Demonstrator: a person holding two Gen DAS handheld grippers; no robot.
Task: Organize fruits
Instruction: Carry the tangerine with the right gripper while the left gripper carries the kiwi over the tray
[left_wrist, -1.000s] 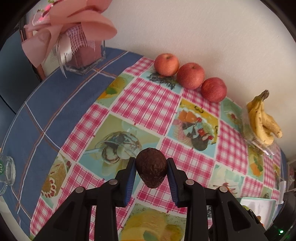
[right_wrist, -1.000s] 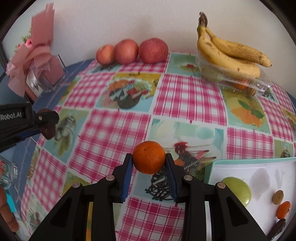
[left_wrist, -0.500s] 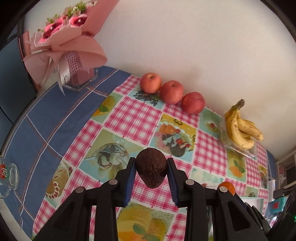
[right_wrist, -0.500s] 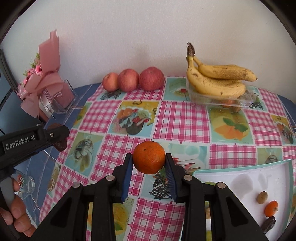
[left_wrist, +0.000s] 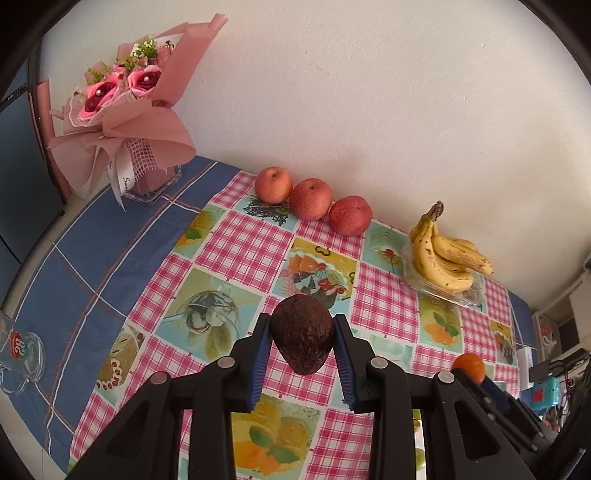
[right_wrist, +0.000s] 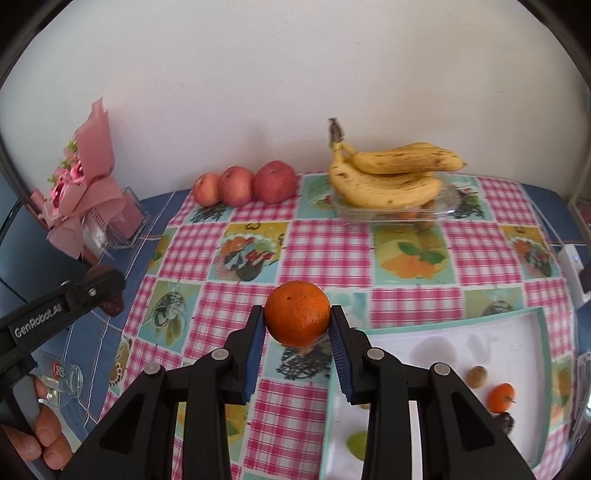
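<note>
Orange (right_wrist: 297, 318) clamped in right gripper (right_wrist: 297, 341), avocado (left_wrist: 301, 334) clamped in left gripper (left_wrist: 301, 354). Both lifted higher than a second ago, well clear of cloth (left_wrist: 236, 243). Picks done; likely next is placing by apples (right_wrist: 243, 184) and bananas (right_wrist: 388, 177) at far wall.

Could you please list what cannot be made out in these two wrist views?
- Left wrist view: the white tray is almost wholly behind the left gripper, which grips the dark brown fruit.
- Right wrist view: the green fruit is partly hidden by the right gripper holding the orange.
- Right wrist view: what lies in the clear container under the bananas is too small to identify.
</note>
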